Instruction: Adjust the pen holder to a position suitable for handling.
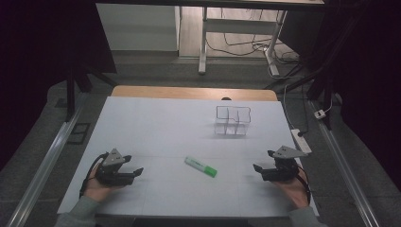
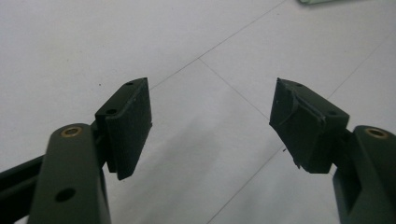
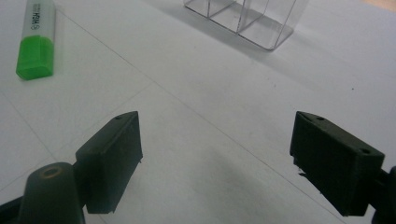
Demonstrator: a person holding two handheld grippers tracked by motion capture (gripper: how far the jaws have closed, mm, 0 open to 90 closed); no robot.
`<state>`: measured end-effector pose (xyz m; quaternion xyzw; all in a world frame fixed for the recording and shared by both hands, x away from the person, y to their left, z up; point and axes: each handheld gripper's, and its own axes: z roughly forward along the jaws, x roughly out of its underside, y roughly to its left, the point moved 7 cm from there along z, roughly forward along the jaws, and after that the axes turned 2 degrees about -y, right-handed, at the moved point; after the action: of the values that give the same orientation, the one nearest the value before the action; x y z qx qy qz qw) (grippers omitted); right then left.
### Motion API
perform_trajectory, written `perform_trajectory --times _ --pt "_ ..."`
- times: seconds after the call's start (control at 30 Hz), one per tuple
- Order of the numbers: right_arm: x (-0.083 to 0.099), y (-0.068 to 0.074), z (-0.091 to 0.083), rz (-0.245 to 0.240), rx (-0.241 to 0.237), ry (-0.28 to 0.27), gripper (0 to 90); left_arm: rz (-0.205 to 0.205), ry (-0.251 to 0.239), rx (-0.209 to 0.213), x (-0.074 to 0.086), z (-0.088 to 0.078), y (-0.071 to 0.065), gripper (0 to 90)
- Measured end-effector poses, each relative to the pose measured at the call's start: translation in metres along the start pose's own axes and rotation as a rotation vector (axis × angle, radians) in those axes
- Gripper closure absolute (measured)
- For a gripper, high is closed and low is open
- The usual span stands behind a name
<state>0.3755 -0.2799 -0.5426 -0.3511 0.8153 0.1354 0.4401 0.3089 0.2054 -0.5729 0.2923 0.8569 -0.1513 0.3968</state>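
Observation:
A highlighter pen (image 1: 201, 166) with a white body and green cap lies flat near the middle of the white table (image 1: 156, 127); in the right gripper view the highlighter (image 3: 36, 39) sits at top left. A clear plastic organiser (image 1: 231, 122) with compartments stands upright farther back; the organiser (image 3: 243, 18) looks empty. My left gripper (image 1: 134, 173) rests low at the front left, open, with nothing between its jaws (image 2: 212, 126). My right gripper (image 1: 259, 168) rests at the front right, open and empty (image 3: 217, 156). Both point inward toward the pen.
The white sheet has faint grid lines. A wooden table edge (image 1: 194, 92) shows behind it. A white power strip (image 1: 301, 140) and cables lie on the floor to the right. Metal rails (image 1: 45, 163) run along both sides.

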Motion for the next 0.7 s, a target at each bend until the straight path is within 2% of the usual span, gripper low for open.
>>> perform_trajectory --times 0.53,0.7 --pt "0.0029 0.0006 0.0022 0.003 -0.012 0.013 19.5 -0.005 0.0 -0.007 -0.0003 0.001 0.0017 29.3" --pt "0.0041 0.0019 0.0029 -0.013 -0.013 0.033 19.8 -0.007 0.0 -0.009 -0.0003 0.0011 0.0028 29.3"
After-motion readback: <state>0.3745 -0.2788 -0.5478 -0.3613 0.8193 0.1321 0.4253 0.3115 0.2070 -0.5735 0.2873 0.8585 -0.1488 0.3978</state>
